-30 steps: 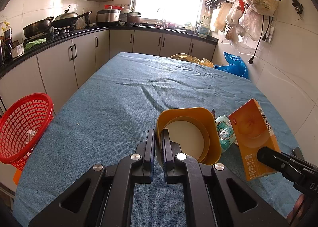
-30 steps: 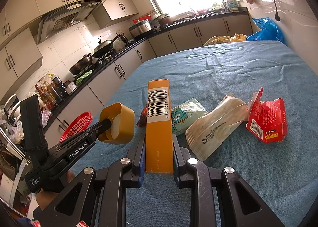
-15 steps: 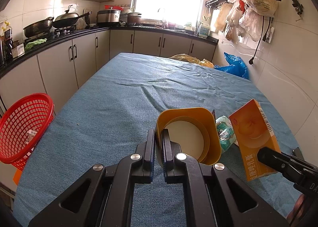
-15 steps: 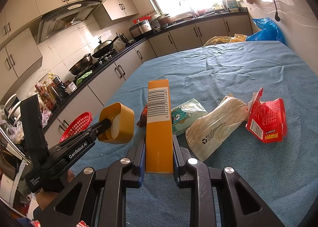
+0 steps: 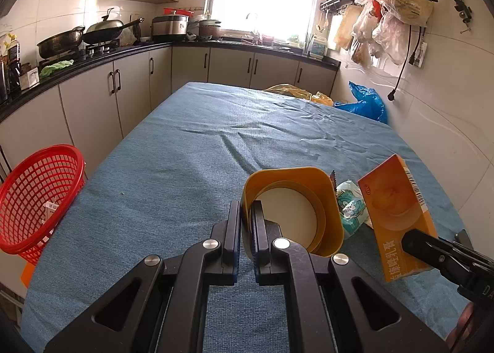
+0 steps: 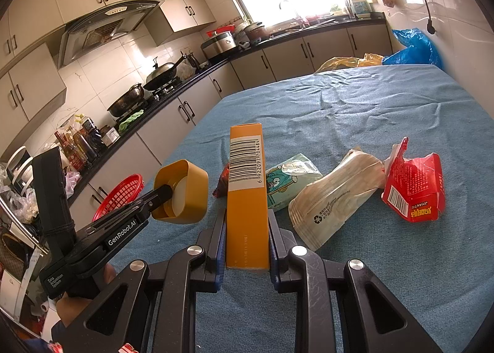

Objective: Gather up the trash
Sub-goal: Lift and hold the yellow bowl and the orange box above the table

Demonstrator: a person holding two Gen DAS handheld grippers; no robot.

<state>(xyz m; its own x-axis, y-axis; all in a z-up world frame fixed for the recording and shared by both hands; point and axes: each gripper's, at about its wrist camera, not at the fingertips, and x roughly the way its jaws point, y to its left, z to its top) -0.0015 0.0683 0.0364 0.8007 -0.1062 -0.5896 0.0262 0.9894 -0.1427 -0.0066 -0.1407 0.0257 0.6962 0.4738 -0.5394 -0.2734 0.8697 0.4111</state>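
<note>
Left gripper point(image 5: 246, 223) fingers pinching only thin wall of mustard-yellow plastic tub point(image 5: 293, 212); right gripper point(image 6: 246, 237) clamping tall orange carton point(image 6: 247, 195). Tub could twist out en route to red mesh basket point(image 5: 34, 198).

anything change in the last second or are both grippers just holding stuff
Nothing visibly changed. The left gripper stays shut on the rim of the yellow cup, and the right gripper stays shut on the orange carton. The paper bag, red wrapper and red basket lie where they were.
</note>
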